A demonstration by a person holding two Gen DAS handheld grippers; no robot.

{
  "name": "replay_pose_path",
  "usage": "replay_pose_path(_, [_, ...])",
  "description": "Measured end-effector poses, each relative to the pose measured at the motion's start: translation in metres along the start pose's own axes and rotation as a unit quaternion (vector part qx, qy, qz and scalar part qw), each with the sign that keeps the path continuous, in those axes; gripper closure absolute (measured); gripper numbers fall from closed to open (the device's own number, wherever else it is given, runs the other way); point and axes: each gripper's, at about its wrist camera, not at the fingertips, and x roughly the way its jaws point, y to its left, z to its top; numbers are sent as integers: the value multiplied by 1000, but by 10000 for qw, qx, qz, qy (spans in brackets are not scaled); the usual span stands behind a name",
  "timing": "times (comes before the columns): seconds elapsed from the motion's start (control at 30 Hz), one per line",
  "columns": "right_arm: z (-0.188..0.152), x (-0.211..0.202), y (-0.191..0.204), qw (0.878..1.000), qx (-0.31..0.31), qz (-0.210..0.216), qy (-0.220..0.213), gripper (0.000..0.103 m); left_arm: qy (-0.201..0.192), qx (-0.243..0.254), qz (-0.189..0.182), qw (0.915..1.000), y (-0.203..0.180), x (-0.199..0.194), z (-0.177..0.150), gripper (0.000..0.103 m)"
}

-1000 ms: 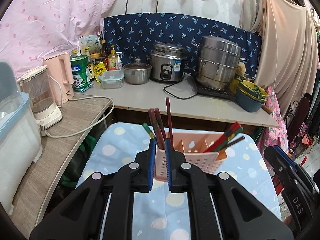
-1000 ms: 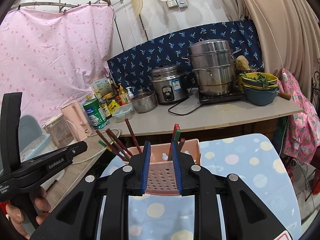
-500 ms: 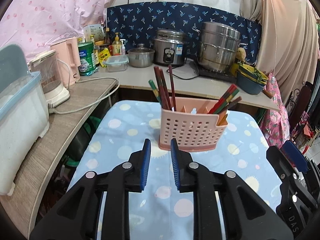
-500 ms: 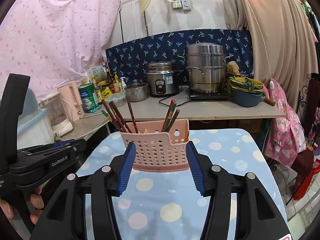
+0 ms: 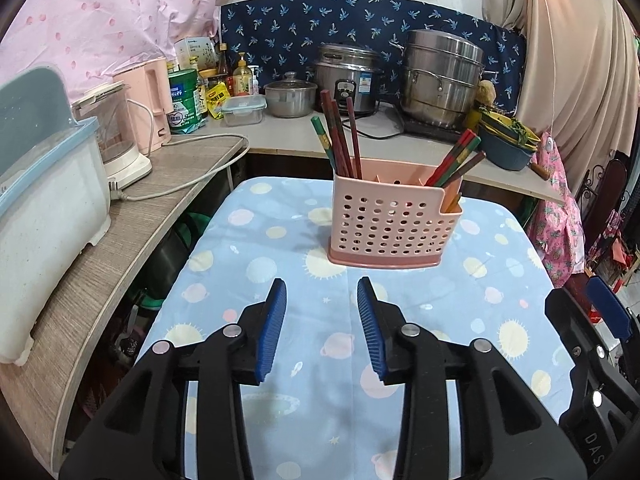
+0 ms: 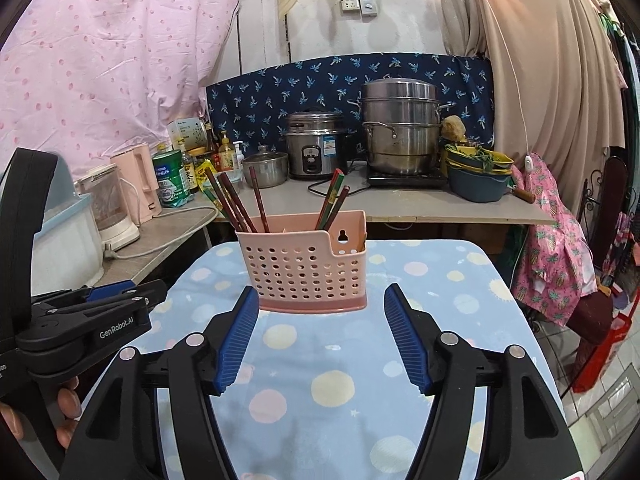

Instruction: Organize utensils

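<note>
Both hand-held grippers, left [image 5: 322,330] and right [image 6: 320,338] (jaws opening, empty)

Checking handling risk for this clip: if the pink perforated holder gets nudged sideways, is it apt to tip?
Probably slides before tipping: the pink holder stands on a wide base on the tablecloth. It looks like light, thin plastic. The leaning chopsticks stand well above the rim, so a high push could topple it.
</note>
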Motion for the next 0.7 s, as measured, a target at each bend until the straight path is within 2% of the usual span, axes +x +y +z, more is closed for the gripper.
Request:
replay_pose_path(0.1, [-5,-3,-3,10000,76,0,34,33,-21,5,55,10000,-1,-2,-6,54])
replay_pose_path(0.23, [-11,-5,-7,9998,149,-29,98,31,-34,58,117,9999,-2,-3,-12,51])
replay_pose_path(0.3, [-14,-7,-7,9998,141,-62,122,26,-60,44,145,9999,-1,-4,-15,44])
replay_pose_path(0.47, [-20,-9,-6,9997,93,-157,160,20,-145,67,203,9997,-2,-9,-21,35])
replay_pose_path(0.7, [-25,-6,-10,9992,187,-150,321,19,-136,95,261,9995,-2,-9,-28,26])
